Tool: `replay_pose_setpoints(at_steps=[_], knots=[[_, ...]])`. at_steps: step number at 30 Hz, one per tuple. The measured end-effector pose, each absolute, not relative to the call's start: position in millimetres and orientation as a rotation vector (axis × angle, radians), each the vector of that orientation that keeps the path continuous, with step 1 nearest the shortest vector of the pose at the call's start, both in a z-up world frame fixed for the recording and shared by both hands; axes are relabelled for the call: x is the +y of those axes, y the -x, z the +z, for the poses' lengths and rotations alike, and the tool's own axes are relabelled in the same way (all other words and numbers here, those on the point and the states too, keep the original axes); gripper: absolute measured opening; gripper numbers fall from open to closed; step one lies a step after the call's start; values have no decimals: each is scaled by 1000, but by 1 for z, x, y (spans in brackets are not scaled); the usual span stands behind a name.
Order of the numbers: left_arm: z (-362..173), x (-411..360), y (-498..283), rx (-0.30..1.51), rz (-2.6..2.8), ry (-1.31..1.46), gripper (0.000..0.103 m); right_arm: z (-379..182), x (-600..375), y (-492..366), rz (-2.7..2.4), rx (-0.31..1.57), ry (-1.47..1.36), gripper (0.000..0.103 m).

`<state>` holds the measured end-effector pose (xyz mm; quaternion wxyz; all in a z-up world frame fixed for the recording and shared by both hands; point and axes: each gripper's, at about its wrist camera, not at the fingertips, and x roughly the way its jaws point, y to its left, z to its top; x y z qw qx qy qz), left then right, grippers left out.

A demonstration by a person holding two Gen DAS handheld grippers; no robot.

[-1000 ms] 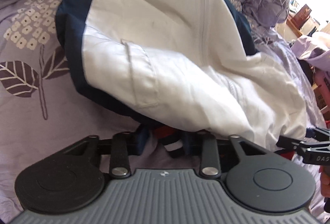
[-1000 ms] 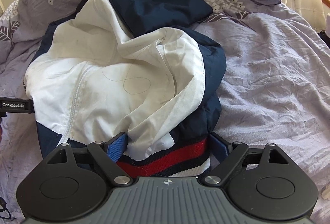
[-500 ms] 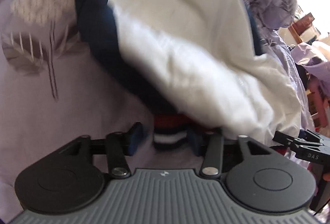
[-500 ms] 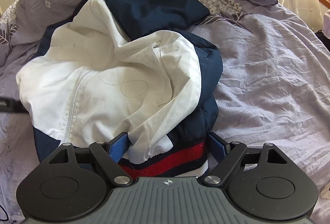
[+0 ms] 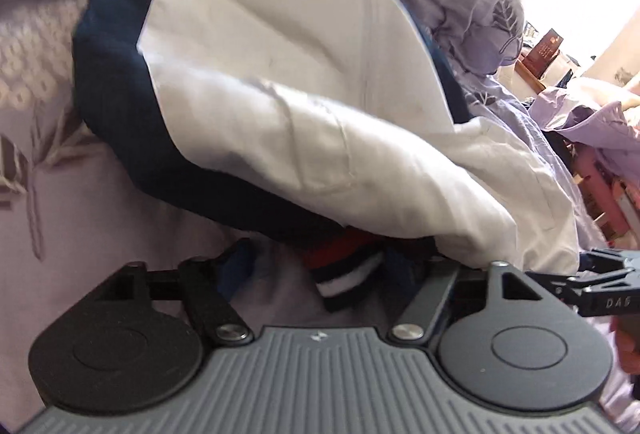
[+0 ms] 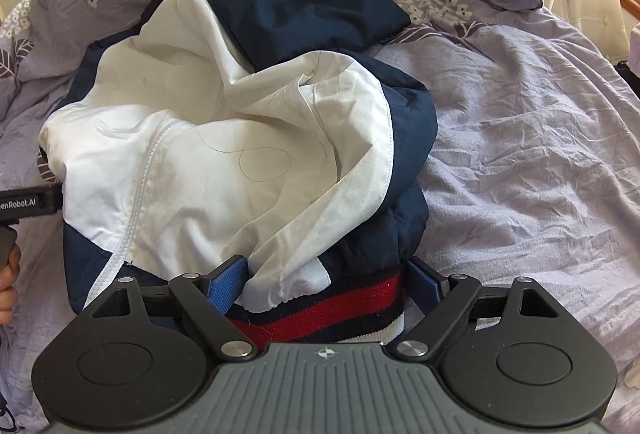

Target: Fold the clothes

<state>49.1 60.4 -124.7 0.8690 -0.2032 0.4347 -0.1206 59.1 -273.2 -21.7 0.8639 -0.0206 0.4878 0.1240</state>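
- A navy and white jacket [image 6: 224, 138] lies bunched in the centre of the right wrist frame on a lilac bedspread [image 6: 520, 162], white lining turned outward.
- The right gripper [image 6: 326, 284] has its blue-padded fingers [image 6: 226, 280] spread wide on either side of the red, white and navy ribbed hem [image 6: 344, 314], at lower centre; they are not pinching it.
- In the left wrist frame, the left gripper [image 5: 320, 266] is likewise parted, with a striped cuff [image 5: 348, 270] lying between its fingers, not squeezed.
- The jacket [image 5: 304, 122] fills that frame's middle; the picture is blurred.
- No containers are visible.
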Motion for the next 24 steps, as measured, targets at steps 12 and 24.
replay_pose_setpoints(at_steps=[12,24], knots=[[-19,107,33,656,-448,533,8,-11,-294,-51,287,976,-45,65],[-122,133,43,1133,-296,701,22,-17,-281,-46,293,988,48,69]])
